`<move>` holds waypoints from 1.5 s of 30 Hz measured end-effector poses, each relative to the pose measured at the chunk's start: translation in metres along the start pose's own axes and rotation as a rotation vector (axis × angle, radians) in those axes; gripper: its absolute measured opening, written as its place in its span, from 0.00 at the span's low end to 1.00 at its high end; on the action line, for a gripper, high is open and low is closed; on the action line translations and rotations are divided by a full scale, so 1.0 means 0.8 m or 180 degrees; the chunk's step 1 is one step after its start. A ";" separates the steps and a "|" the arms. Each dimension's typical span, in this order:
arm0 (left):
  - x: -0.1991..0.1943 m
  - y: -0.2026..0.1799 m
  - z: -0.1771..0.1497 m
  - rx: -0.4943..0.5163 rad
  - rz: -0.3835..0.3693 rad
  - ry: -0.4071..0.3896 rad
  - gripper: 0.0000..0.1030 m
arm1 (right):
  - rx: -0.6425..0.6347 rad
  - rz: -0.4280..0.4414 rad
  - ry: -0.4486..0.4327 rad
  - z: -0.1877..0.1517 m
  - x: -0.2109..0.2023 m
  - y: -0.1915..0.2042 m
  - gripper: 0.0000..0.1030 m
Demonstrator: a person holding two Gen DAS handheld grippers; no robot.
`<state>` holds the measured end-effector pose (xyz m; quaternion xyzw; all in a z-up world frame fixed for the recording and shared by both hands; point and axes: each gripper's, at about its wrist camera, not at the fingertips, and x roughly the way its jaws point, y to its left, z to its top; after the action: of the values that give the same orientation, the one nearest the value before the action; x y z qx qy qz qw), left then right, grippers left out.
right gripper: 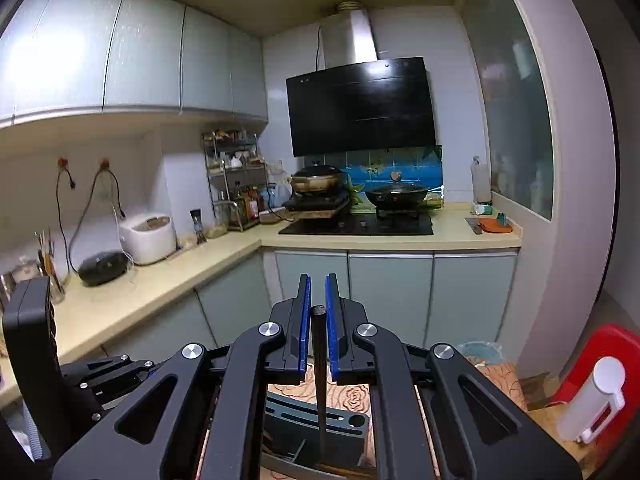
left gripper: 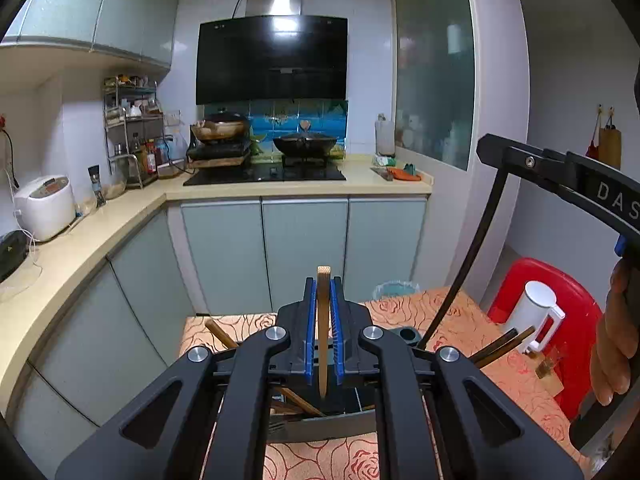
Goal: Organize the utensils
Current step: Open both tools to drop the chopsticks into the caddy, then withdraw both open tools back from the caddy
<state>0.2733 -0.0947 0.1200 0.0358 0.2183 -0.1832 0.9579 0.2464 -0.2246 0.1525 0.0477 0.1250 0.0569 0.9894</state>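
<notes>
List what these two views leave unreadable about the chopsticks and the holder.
- Light wooden chopstick, left wrist view: its lower end is lost in the gripper's shadow.
- Dark chopstick, right wrist view: its tip is hidden behind the gripper frame.
- Grey utensil holder, both views: its contents are blocked by gripper linkages.

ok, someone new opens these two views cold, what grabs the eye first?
Each wrist view is filled by its own blue-padded gripper clamped on a single chopstick: the left gripper holds a light wooden chopstick, the right gripper a dark chopstick. Beyond them, a big black range hood hangs over the stove, and a red chair stands beside the rose-patterned table.
</notes>
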 end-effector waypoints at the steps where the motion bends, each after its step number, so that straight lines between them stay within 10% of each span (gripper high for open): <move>1: 0.002 0.001 -0.002 0.0000 -0.0004 0.0010 0.07 | -0.0024 -0.0010 0.0028 -0.004 0.003 0.001 0.08; 17: 0.023 0.004 -0.037 -0.0027 -0.0003 0.0138 0.09 | 0.0085 0.0045 0.0415 -0.062 0.029 -0.005 0.14; 20: 0.014 0.004 -0.037 -0.0036 0.0010 0.0096 0.34 | 0.0127 0.0040 0.0385 -0.062 0.023 -0.003 0.49; 28: -0.030 0.005 -0.030 -0.0008 0.0096 -0.0165 0.77 | 0.0145 0.0045 0.0269 -0.055 -0.006 -0.004 0.54; 45: -0.112 0.010 -0.081 0.0037 0.0421 -0.0325 0.93 | 0.0319 -0.0073 0.0291 -0.089 -0.085 -0.014 0.86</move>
<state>0.1753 -0.0475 0.1000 0.0463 0.1653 -0.1225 0.9775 0.1643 -0.2385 0.0990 0.0930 0.1733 0.0414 0.9796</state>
